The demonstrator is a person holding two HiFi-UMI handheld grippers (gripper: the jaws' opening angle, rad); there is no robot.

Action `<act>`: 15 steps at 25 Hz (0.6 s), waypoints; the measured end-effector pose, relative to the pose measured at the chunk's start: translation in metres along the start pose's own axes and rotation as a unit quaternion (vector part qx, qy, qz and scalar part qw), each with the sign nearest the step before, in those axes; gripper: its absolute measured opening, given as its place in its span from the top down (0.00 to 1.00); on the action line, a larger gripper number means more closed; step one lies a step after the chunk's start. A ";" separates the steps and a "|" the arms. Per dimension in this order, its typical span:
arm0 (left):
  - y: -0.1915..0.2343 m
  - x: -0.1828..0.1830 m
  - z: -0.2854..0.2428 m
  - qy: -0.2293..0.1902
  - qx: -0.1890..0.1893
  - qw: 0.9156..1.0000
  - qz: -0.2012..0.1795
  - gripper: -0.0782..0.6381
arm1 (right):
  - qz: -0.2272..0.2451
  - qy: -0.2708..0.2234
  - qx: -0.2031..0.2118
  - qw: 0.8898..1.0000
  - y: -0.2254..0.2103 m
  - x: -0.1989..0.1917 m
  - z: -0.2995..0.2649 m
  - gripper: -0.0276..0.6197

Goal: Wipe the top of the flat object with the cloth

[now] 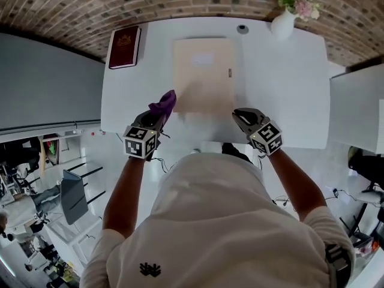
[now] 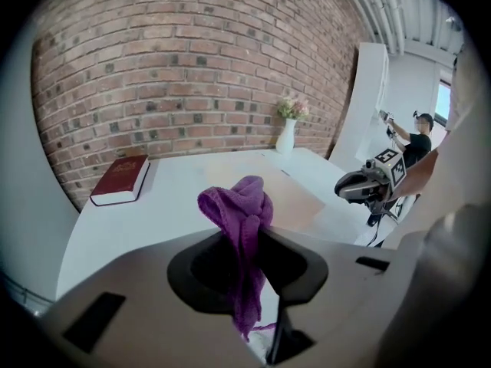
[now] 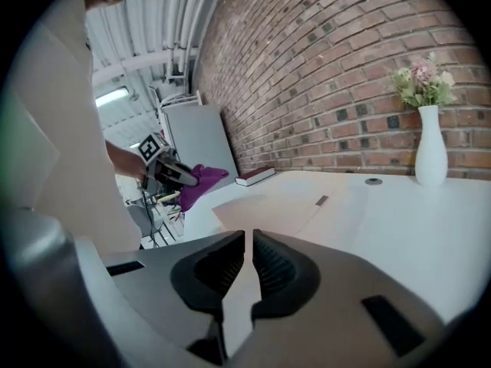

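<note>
Purple cloth (image 1: 163, 104) is pinched in my left tongs (image 1: 157, 117), just beside the near left corner of the beige flat board (image 1: 204, 71) lying on the white bench (image 1: 288, 89). My right tongs (image 1: 243, 116) hover near the board's near right corner. A red book (image 1: 125, 45) lies far left. In the left gripper view, the tongs clamp the cloth, its bunched top sticking up. In the right gripper view, the tongs are narrow, nearly touching, with nothing between them.

White short-sleeved shirt (image 1: 222, 221) (small dark emblem (image 1: 150, 270), perhaps a logo).
</note>
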State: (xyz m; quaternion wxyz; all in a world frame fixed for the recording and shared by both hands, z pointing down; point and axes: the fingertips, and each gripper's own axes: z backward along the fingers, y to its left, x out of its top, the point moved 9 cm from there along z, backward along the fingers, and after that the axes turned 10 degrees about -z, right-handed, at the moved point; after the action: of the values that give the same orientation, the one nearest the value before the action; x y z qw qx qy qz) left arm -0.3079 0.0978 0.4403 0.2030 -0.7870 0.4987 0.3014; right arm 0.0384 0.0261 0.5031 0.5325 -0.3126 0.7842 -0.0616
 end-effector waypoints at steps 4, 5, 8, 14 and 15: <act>-0.007 -0.015 0.027 -0.025 -0.031 0.999 -0.011 0.76 | -0.021 0.007 -0.046 0.999 0.037 -0.016 0.005 0.89; -0.008 -0.020 0.035 -0.034 -0.040 0.999 -0.009 0.76 | -0.023 0.007 -0.053 0.998 0.048 -0.020 0.005 0.89; -0.010 -0.034 0.055 -0.067 -0.071 0.995 -0.001 0.76 | -0.019 0.008 -0.078 0.997 0.083 -0.024 0.002 0.90; -0.015 -0.063 0.102 -0.101 -0.108 0.989 0.001 0.76 | -0.014 -0.001 -0.110 0.994 0.158 -0.026 0.007 0.90; -0.016 -0.068 0.111 -0.103 -0.113 0.988 0.002 0.76 | -0.013 -0.001 -0.110 0.994 0.171 -0.027 0.007 0.90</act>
State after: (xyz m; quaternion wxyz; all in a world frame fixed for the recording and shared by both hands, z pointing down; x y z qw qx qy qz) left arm -0.3456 0.2184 0.4055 0.1626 -0.7686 0.4391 0.4360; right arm -0.0213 0.1790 0.4482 0.4950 -0.3794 0.7814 0.0189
